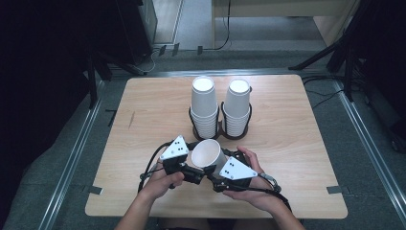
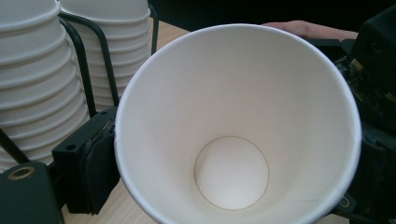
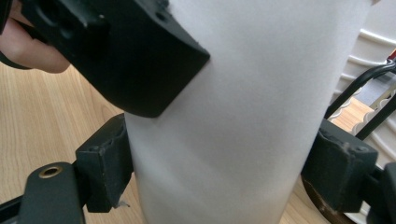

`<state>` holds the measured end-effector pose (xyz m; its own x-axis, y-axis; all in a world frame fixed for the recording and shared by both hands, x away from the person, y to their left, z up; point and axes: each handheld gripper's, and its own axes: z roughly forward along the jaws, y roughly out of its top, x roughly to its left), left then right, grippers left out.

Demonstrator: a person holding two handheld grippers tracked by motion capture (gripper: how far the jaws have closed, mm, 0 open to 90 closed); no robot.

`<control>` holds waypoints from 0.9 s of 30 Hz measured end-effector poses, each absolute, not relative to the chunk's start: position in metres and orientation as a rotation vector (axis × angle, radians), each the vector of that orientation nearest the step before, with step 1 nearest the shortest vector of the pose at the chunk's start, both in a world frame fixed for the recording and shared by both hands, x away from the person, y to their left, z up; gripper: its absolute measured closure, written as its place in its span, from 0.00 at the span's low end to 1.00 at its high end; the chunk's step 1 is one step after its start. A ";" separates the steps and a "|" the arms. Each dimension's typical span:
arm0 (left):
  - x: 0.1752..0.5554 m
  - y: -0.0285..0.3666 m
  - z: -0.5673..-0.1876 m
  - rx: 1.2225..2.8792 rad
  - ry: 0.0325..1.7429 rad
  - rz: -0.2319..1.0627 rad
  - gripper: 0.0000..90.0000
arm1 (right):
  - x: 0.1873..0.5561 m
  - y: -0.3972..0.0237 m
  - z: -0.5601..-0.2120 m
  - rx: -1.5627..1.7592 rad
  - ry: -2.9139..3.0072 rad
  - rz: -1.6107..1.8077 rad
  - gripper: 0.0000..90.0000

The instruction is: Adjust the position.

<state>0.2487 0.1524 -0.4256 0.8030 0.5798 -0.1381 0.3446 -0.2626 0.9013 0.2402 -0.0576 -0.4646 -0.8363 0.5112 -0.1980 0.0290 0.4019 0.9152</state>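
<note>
With both hand-held grippers on the cup [image 1: 209, 152] above the near worktop [image 1: 287, 143] — left [image 1: 189, 168] clamped at the rim, right [image 1: 216, 173] pinching the wall [image 3: 224, 121] — I read this as a handover. Next: free the left, move toward the stacks [image 1: 204, 103].

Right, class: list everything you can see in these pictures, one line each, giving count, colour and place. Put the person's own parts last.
Table: one, light wood, centre of the high view.
Cup stacks: two, white, side by side at the table's far middle.
Cup holder: one with two rings, black wire, around the stacks' lower parts.
Single paper cup: one, white, tilted, empty, held above the table's near middle.
Cables: several, black, on the floor behind the table.
Left hand-held gripper: one, black, jaws against the cup's wall.
Right hand-held gripper: one, black, pads pressing the cup's sides.
Hands: two, near edge.
</note>
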 end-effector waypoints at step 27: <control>0.249 0.197 -0.425 1.670 0.802 0.286 0.00 | 0.272 -0.121 -0.469 0.774 2.060 1.572 0.23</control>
